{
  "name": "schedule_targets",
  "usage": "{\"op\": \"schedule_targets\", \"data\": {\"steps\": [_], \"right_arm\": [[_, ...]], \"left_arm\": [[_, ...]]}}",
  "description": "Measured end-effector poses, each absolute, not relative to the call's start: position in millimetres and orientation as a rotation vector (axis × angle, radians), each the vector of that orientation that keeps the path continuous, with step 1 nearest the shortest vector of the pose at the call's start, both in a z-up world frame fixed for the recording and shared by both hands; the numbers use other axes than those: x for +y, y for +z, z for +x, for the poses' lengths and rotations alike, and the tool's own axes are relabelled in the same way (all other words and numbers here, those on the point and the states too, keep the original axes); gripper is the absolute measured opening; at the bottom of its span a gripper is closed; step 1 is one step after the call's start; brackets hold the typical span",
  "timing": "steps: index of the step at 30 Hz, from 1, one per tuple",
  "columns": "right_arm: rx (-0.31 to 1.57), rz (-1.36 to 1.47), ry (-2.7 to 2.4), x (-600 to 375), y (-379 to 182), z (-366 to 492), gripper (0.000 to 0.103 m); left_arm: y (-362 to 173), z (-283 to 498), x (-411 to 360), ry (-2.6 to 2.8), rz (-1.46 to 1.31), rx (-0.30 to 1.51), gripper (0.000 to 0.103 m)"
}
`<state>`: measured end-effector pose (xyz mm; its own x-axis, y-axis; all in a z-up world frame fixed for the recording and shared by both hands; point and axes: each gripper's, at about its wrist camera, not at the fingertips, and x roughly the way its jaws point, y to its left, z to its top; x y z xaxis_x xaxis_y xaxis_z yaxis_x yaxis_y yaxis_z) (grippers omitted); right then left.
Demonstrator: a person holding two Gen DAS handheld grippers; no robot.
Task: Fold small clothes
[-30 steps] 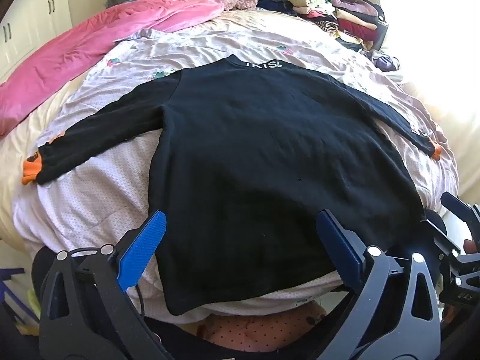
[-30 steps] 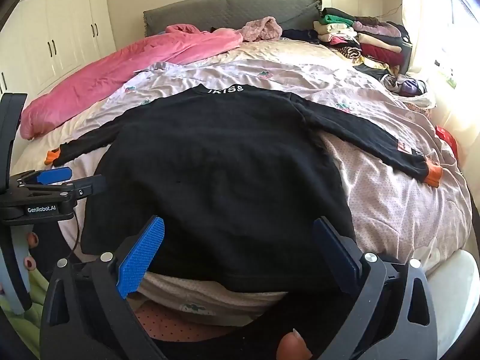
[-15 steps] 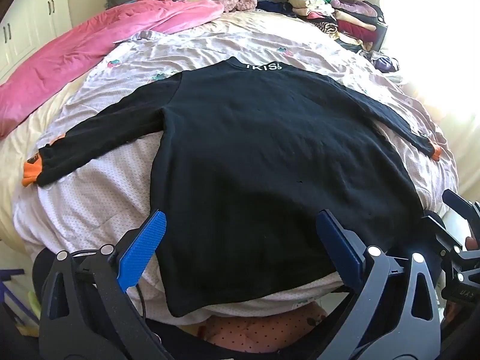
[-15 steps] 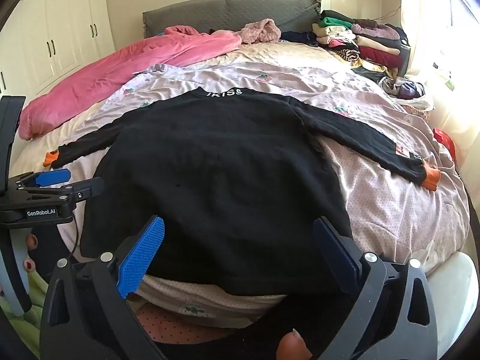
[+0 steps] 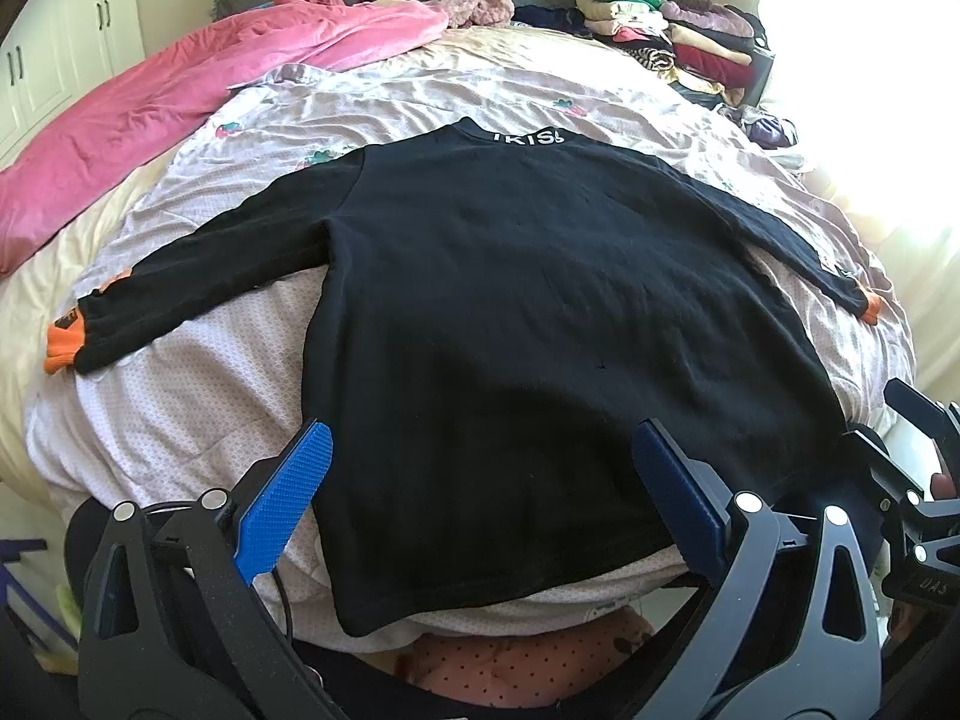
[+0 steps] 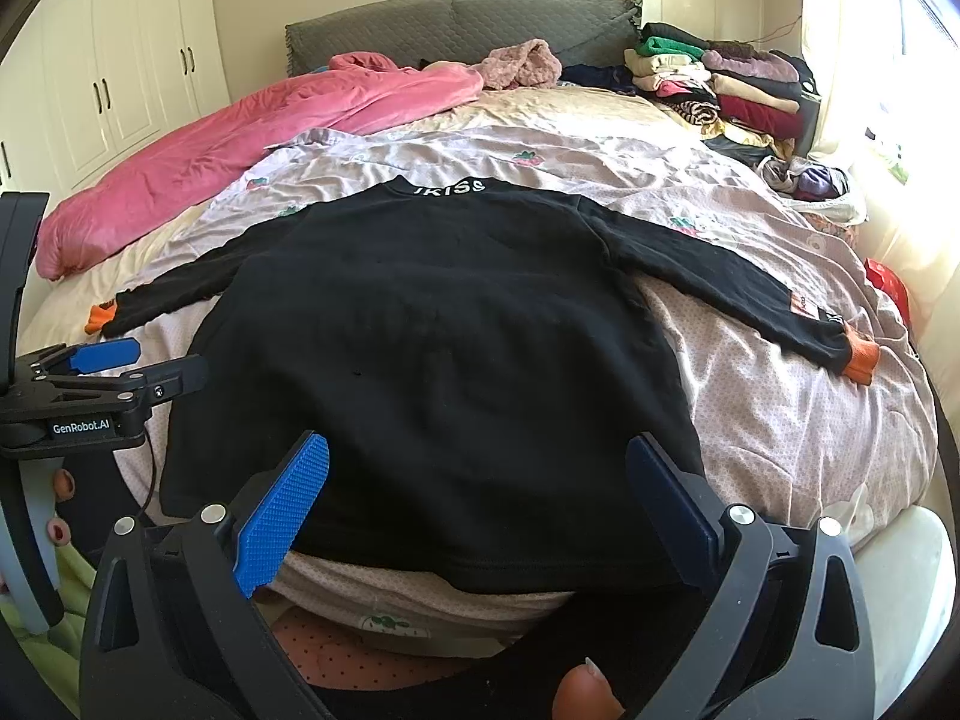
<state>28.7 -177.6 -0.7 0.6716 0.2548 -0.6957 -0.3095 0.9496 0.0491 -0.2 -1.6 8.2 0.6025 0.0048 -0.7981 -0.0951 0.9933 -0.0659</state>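
A black long-sleeved top with orange cuffs lies flat on the bed, back up, sleeves spread to both sides, white lettering at the collar. It also shows in the right wrist view. My left gripper is open and empty, hovering over the top's hem near the bed's front edge. My right gripper is open and empty, over the hem further right. The left gripper shows at the left edge of the right wrist view.
A pink duvet lies along the bed's left side. A stack of folded clothes sits at the far right by the grey headboard. White wardrobes stand to the left. A bright window is on the right.
Both grippers have drawn back and risen slightly; the top looks a little further off. Nothing was taken hold of.
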Motion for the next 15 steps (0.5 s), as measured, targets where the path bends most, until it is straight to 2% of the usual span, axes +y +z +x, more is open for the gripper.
{"op": "schedule_targets", "data": {"steps": [15], "right_arm": [[0.762,-0.077,0.313,-176.9,2.2,27.3,0.099]], "left_arm": [[12.9,-0.9,0.9,0.056,-0.106,0.917,0.094]]}}
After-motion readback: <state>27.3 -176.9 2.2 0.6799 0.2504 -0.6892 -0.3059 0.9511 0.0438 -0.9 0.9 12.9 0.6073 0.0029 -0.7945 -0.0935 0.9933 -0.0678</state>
